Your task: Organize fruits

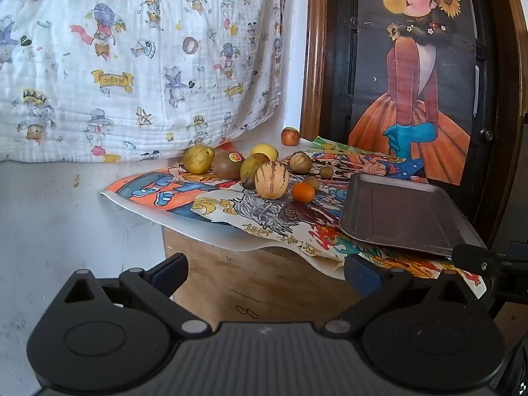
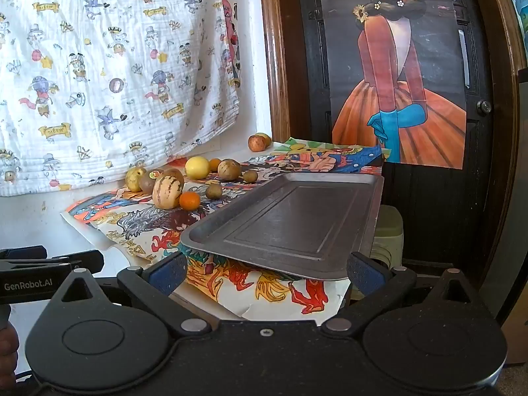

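Left wrist view: your left hand-held gripper (image 1: 265,272) is spread wide, empty; fruits (image 1: 254,170) sit ahead, slightly left, on the surface. Right hand-held gripper (image 2: 265,272), also spread and empty, faces the tray (image 2: 330,181), fruit further off, so the left looks nearer.

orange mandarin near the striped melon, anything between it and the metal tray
Nothing visible. The mandarin sits at the front of the fruit cluster, touching the striped melon. Only bare printed paper lies between it and the empty tray. A small brown fruit sits just behind that path.
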Demonstrator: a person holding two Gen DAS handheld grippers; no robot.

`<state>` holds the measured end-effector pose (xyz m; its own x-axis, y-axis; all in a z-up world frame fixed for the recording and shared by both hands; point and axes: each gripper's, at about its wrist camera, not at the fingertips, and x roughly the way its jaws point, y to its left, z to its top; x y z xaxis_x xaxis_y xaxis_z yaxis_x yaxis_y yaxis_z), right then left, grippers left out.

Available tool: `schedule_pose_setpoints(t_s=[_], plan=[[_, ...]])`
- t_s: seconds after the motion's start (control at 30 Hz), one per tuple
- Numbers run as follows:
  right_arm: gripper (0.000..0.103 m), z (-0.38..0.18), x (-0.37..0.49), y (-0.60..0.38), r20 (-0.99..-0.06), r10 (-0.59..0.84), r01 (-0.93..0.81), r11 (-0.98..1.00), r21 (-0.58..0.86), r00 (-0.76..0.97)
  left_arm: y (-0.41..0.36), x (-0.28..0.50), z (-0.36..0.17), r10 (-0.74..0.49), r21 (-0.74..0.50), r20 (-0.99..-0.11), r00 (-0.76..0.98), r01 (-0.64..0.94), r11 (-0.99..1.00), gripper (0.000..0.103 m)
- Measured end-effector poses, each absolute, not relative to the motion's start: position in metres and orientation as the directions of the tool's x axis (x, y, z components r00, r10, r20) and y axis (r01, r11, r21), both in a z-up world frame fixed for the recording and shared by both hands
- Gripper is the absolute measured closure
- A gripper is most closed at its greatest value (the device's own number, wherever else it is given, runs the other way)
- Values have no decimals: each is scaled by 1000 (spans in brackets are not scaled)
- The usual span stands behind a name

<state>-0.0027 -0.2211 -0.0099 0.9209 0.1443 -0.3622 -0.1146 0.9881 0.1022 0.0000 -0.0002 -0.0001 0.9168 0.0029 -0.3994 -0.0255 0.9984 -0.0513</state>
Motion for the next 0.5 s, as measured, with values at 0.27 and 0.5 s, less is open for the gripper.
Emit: schedule_pose_setpoints(t_s=[0.27, 0.5], plan=[[0, -10, -2, -221, -364, 144, -114, 988, 102, 920, 0, 0, 0, 1, -55, -401, 916, -26, 998, 0], [0, -10, -2, -221, -366, 144, -114, 988, 103, 919, 0, 0, 0, 1, -56, -403, 915, -26, 998, 0]])
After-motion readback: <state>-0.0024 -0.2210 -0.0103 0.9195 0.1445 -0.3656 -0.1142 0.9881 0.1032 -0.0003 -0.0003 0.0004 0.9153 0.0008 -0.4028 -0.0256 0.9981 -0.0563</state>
